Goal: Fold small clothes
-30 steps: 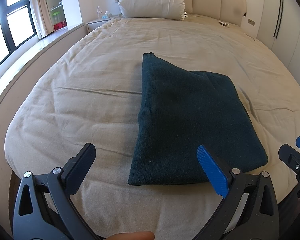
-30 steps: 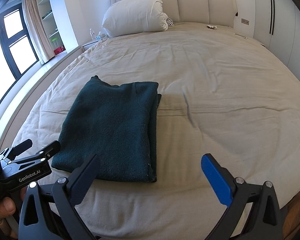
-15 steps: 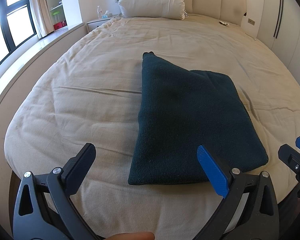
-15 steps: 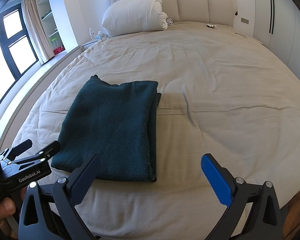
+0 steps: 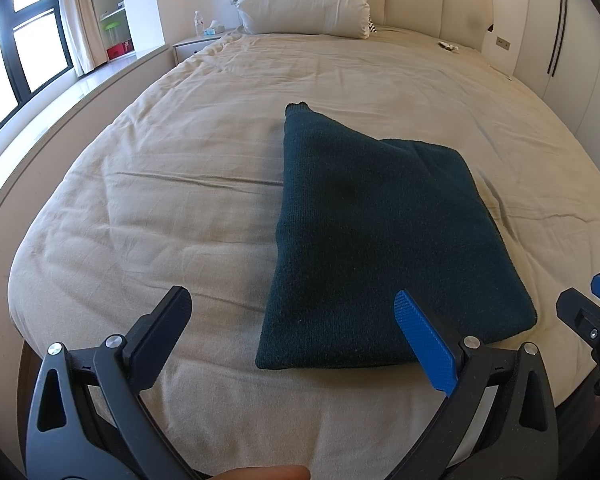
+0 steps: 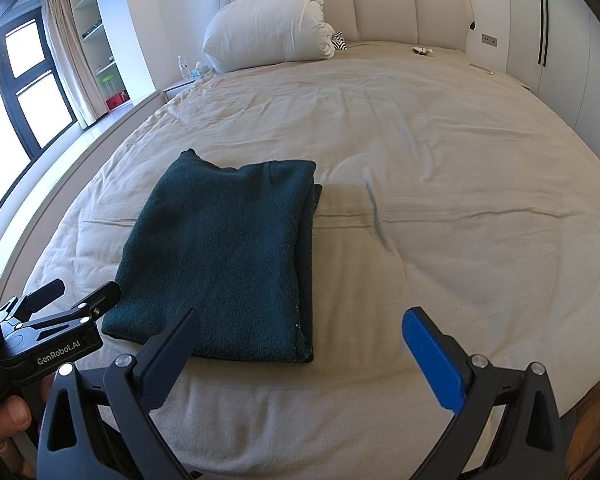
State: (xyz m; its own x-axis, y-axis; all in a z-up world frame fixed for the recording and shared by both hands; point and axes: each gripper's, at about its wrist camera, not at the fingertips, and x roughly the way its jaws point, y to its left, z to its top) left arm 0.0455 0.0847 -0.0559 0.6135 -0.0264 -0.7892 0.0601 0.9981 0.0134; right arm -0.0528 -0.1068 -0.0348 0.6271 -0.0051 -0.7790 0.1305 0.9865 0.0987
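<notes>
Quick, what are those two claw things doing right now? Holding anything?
Left gripper: open, holding nothing, short of the folded dark green sweater.
Right gripper: open, holding nothing.

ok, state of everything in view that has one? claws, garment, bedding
left claw: open, empty, hovering at the bed's near edge
right claw: open, empty, off the cloth
dark green garment: folded into a flat rectangle, lying on the bed
bed cover: spread, lightly creased
pillow: propped against the headboard
</notes>
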